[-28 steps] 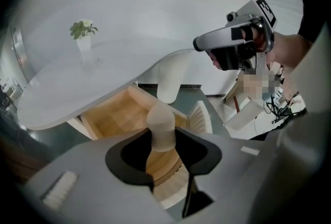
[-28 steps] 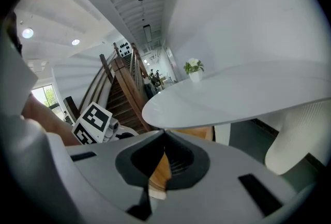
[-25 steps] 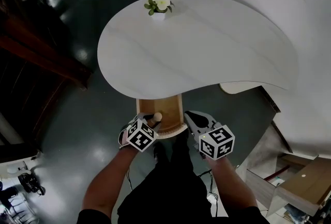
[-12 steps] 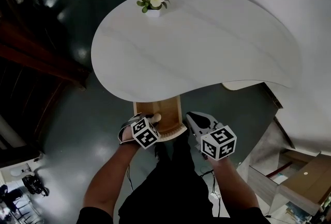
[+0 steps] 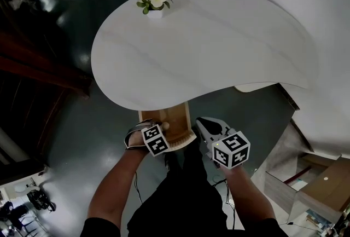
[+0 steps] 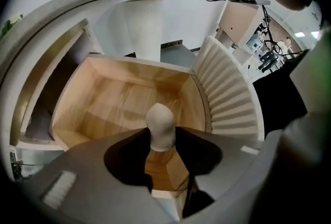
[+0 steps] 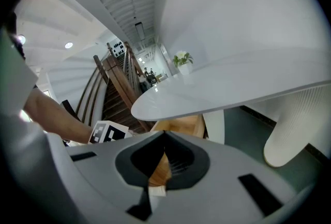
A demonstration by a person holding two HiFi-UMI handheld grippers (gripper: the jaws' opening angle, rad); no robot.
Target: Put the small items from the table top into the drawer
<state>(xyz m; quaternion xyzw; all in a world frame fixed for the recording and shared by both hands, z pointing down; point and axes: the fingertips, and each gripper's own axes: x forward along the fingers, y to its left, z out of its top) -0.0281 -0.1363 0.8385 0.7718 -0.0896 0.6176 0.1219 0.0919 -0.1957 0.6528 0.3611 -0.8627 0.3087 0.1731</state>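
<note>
A light wooden drawer (image 5: 178, 120) stands pulled out from under the white table (image 5: 208, 44). Its inside (image 6: 124, 99) shows bare wood with nothing lying in it. My left gripper (image 5: 162, 127) is shut on the drawer's rounded knob (image 6: 160, 125), its jaws pinching the knob's neck. My right gripper (image 5: 200, 121) hangs just right of the drawer front, jaws shut and empty (image 7: 164, 137). No small items show on the table top.
A small white pot of flowers (image 5: 153, 1) stands at the table's far left edge. The table's ribbed white pedestal (image 6: 144, 26) rises behind the drawer. Dark floor (image 5: 76, 137) surrounds the table; boxes and furniture (image 5: 317, 186) sit at the lower right.
The head view has drifted a little, so the table and flowers sit further left. My left gripper stays on the knob and the right gripper has barely moved.
</note>
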